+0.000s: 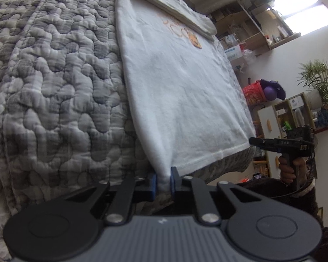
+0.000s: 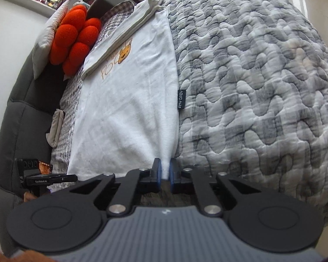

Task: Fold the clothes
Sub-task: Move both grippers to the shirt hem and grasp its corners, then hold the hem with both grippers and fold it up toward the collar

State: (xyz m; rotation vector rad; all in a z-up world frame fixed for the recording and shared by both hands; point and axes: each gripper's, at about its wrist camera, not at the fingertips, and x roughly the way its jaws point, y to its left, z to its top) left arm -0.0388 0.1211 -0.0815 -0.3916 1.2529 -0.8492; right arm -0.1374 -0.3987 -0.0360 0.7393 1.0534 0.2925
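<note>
A white T-shirt with an orange bear print lies flat on the grey quilted bedspread, its sleeves folded in across the chest. My left gripper is shut on one bottom corner of the shirt, the cloth bunched between the blue pads. My right gripper is shut on the other bottom corner of the T-shirt, white cloth pinched between its pads. Across the hem, in the left wrist view, the right gripper shows with a hand on its grip. The left gripper shows at the lower left of the right wrist view.
A red flower-shaped cushion and a pillow lie at the head of the bed against a dark padded headboard. Shelves, a red bucket and a potted plant stand beyond the bed's edge.
</note>
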